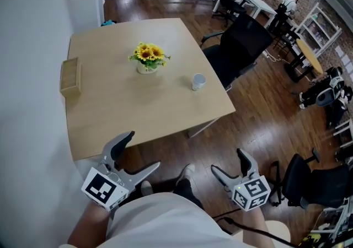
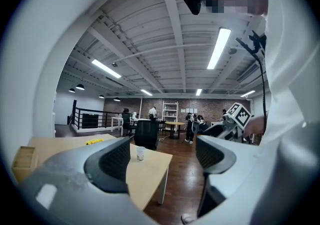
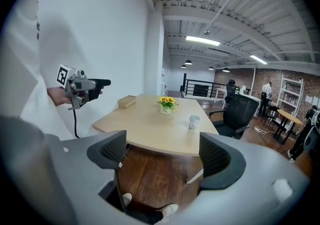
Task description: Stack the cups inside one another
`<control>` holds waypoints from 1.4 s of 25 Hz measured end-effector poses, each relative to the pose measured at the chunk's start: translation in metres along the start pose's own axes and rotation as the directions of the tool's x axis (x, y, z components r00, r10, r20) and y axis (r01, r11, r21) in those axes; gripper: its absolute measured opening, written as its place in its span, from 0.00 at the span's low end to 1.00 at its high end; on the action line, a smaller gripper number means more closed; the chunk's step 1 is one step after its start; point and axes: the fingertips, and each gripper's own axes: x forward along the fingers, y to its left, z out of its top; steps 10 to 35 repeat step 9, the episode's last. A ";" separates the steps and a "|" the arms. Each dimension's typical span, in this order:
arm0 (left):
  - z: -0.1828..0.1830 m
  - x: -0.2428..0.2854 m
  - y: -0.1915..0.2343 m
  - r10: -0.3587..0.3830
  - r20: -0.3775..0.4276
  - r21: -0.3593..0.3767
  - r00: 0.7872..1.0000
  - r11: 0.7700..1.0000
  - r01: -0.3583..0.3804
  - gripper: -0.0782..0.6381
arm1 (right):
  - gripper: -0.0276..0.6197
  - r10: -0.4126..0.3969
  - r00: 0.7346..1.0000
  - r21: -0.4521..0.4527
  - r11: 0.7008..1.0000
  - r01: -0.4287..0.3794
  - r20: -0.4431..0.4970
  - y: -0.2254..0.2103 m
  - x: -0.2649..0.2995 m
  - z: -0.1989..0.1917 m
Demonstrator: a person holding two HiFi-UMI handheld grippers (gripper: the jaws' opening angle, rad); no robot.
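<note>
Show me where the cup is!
In the head view the cup stands near the right edge of the table, just right of the sunflowers and close to the black chair.

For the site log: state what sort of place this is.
Probably an open-plan office or workshop loft: a wooden table, black office chairs, a brick back wall with shelving, and strip lights overhead.

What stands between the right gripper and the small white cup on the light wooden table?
Nothing visible. The open right gripper hangs off the near edge; only bare light wooden table leads to the small white cup. The pot of yellow sunflowers stands aside, farther back.
</note>
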 end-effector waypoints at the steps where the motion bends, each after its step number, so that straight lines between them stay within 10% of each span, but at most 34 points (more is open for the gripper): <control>1: 0.001 -0.002 -0.001 0.001 -0.001 0.007 1.000 1.000 -0.001 0.69 | 0.74 0.001 1.000 -0.004 1.000 -0.001 0.001 0.003 -0.001 0.001; 35: 0.010 -0.007 -0.005 -0.031 0.013 0.018 0.999 0.999 0.031 0.69 | 0.74 0.026 1.000 -0.016 1.000 -0.026 0.000 0.031 -0.002 0.004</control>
